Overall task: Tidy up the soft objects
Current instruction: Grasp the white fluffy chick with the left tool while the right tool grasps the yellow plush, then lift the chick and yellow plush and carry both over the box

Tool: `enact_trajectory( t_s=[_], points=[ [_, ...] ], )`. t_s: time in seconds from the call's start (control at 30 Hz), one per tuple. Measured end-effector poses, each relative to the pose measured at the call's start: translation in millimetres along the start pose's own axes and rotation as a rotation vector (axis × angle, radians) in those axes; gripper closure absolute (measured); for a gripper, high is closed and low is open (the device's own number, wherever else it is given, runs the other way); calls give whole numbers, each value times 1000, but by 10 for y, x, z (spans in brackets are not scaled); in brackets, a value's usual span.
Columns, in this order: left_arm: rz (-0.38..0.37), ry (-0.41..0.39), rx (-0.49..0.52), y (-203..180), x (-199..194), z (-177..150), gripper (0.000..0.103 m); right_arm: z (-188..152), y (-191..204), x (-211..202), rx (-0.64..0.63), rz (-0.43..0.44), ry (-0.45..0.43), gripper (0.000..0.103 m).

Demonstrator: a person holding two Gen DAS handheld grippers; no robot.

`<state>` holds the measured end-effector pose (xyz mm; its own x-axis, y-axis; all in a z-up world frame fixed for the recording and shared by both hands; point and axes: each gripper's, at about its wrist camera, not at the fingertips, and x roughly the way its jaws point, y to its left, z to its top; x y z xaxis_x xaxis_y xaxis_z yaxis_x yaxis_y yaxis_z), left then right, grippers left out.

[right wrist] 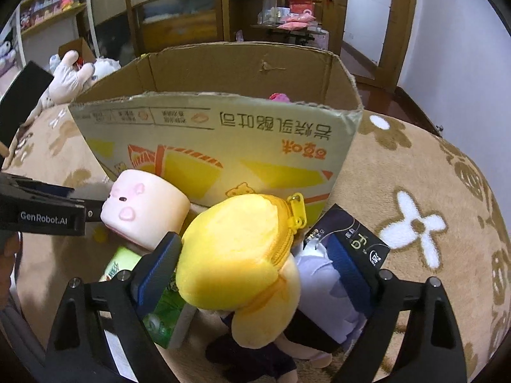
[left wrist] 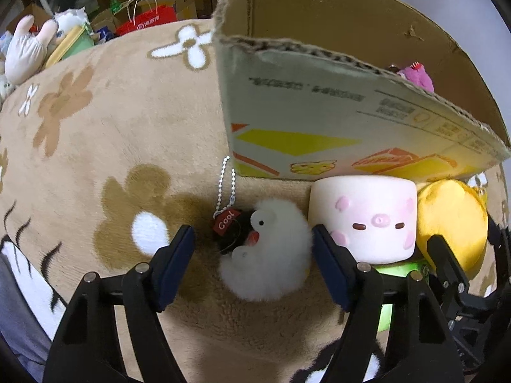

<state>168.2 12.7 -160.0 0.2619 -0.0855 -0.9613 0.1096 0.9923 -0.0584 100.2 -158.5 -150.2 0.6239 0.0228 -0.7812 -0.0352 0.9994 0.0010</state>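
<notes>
Left wrist view, L to R: the left hand-held gripper (left wrist: 254, 263) is seen with fingers spread apart, nothing clamped. Between them, on the tan flower-print blanket (left wrist: 95, 134), a white fluffy plush (left wrist: 271, 252) is lying, w/ a red "Cool" tag (left wrist: 226, 220) and a ball chain (left wrist: 225, 185) stretched toward the cardboard box (left wrist: 319, 121). The plush is closer to the right finger; contact can't be told. Just right of that finger a pig-face marshmallow toy (left wrist: 367, 217) is set against the box front, and beside it a yellow plush pouch (left wrist: 450, 223) is seen, framed by the other gripper's black fingers. A pink plush (left wrist: 416, 75) is visible inside the box.

Right wrist view, L to R: the pig-face toy (right wrist: 143, 210) is found at left, next to the left tool's tip. A green packet (right wrist: 163, 312) is lying under the left finger of the right hand-held gripper (right wrist: 255, 265). That gripper's fingers are apart, w/ the yellow pouch (right wrist: 236, 255) between them, near or against the left pad; a firm clamp can't be confirmed. Right of the pouch, a pale lilac item (right wrist: 325, 287) and a dark packet (right wrist: 354, 233) are seen by the right finger.
</notes>
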Motion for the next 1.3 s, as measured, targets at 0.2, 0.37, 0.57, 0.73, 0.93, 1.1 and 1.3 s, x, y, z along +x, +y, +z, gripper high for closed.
enact_trajectory(
  t_s=[0.2,0.37,0.57,0.73,0.93,1.1,1.3],
  points=[
    [-77,28,-38,79,75,-8,50,-20,64,24,-50,-32,19,10],
    [-98,35,-25,65,70,-39,62,-27,91,-14,-74,-36,14,21],
    [-73,18,7,-9,1,-127,65,-51,146,-95,-94,-25,6,38],
    [-43,-33,36,-65,-201,-219,65,-30,37,-174,-30,13,-6,44],
    [-17,-147,72,-161,-577,-399,65,-29,-148,-369,68,68,-27,46],
    [-21,-269,66,-161,-926,-413,65,-3,-209,-628,93,83,-83,46],
    [-34,-423,61,-115,-1296,-452,65,78,-256,-905,114,113,-159,46]
  ],
)
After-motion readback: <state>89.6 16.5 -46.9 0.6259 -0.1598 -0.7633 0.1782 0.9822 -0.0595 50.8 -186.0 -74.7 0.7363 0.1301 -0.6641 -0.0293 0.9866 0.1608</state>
